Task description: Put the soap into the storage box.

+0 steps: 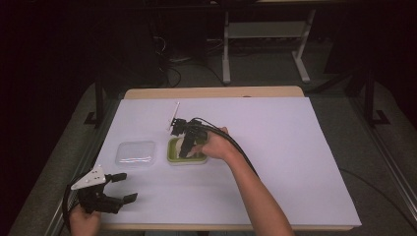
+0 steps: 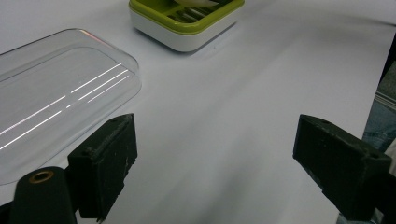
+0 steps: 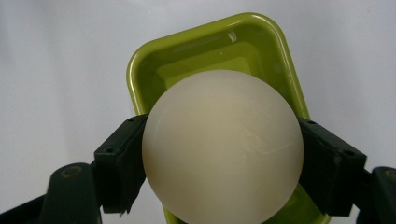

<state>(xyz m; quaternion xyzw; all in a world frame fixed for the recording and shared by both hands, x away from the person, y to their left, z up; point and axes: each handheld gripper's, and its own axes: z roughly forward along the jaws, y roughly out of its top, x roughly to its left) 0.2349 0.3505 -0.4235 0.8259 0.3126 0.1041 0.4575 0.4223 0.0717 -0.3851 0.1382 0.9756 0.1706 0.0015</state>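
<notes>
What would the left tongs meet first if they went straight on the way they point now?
Probably bare white table sheet first; the left tongs stand open, the clear lid off to their left. Further along lies the green soap dish, though depth is unclear.

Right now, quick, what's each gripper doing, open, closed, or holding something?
Left gripper: open, holding nothing, low over the white table beside the clear lid.
Right gripper: closed on the cream soap bar, above the green soap dish.
</notes>
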